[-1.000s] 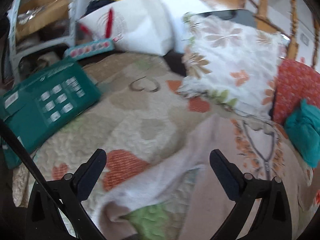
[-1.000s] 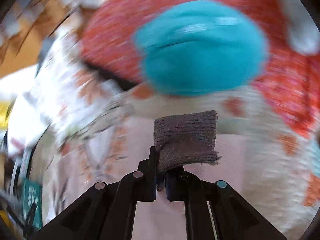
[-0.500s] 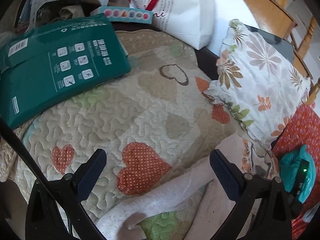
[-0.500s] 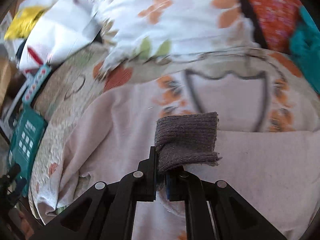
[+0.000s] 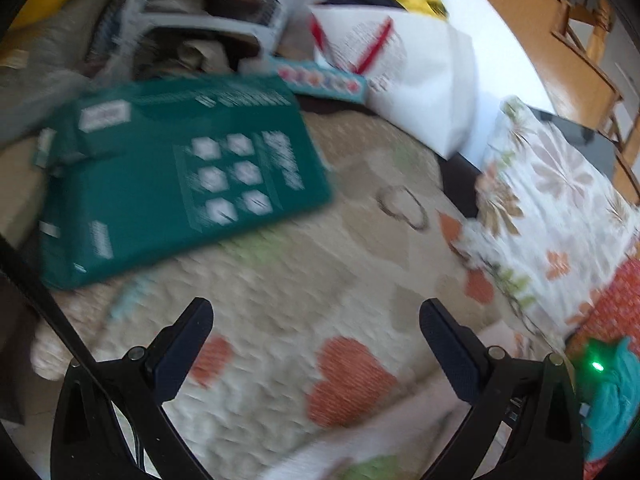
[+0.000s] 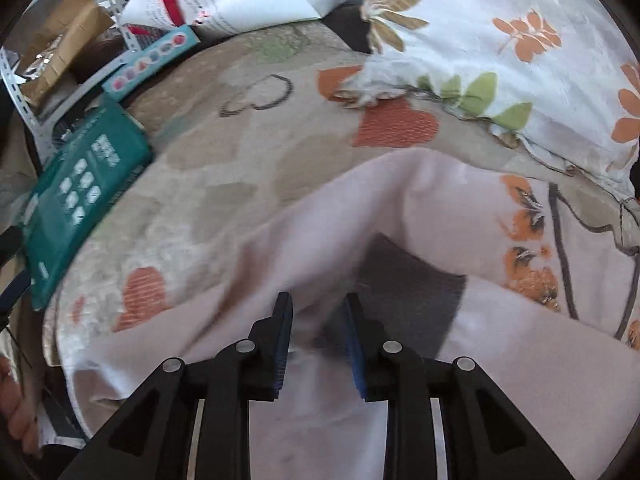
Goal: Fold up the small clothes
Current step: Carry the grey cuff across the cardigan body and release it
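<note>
The right gripper [image 6: 318,320], jaws just parting, stands released over a pale pink cloth [image 6: 520,380]; the folded grey knitted sock [image 6: 416,284] lies there just beyond. The left gripper [image 5: 316,322] gapes empty above a heart-patterned quilt [image 5: 320,264].

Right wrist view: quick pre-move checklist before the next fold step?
1. Right tongs released: ok. Jaws have just been opening, a gap shows and the pads press on nothing.
2. Grey knit piece set down: ok. It lies on the pale pink cloth, just ahead and to the right of the tongs.
3. Grey knit piece neatly folded: cannot tell, blurred.
4. Left tongs free: ok. Wide open over the heart-print quilt, nothing between them.
5. Clutter kept off the fold area: ok. The green box sits at the quilt's far edge.
</note>
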`<action>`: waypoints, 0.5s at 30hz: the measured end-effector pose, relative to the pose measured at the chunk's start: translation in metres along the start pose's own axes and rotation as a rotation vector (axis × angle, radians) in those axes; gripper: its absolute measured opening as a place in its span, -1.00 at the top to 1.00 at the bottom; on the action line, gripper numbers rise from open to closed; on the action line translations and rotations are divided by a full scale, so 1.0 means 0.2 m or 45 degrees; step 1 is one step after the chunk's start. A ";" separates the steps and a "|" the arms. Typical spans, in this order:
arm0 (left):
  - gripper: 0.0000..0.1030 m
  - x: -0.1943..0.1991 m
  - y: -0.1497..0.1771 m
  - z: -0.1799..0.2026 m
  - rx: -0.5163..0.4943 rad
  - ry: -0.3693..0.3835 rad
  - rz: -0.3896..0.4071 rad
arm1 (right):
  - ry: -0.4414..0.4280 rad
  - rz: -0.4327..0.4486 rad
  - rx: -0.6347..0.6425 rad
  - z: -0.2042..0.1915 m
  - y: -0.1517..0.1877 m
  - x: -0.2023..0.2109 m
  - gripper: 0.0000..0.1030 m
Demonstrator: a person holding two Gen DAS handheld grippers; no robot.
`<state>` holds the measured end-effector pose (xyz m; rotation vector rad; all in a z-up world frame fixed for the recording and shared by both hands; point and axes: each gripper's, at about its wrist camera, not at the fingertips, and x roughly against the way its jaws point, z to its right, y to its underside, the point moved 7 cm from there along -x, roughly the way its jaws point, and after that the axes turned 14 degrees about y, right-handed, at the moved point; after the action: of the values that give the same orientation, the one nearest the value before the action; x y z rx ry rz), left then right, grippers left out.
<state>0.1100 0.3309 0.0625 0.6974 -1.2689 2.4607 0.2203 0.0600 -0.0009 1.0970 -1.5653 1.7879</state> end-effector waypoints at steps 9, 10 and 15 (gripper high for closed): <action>-0.99 0.20 -0.11 -0.33 0.082 -0.202 0.143 | -0.380 -0.013 0.157 -0.44 0.40 0.33 0.12; -0.99 0.21 -0.11 -0.35 0.107 -0.200 0.138 | -0.401 -0.023 0.187 -0.50 0.44 0.34 0.09; -0.99 0.19 -0.09 -0.38 0.137 -0.189 0.108 | -0.304 -0.077 0.354 -0.72 0.69 0.24 0.00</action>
<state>0.0638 0.4048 0.0565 0.8861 -1.2489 2.6040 0.0500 0.1673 -0.0380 1.5207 -1.4224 1.9318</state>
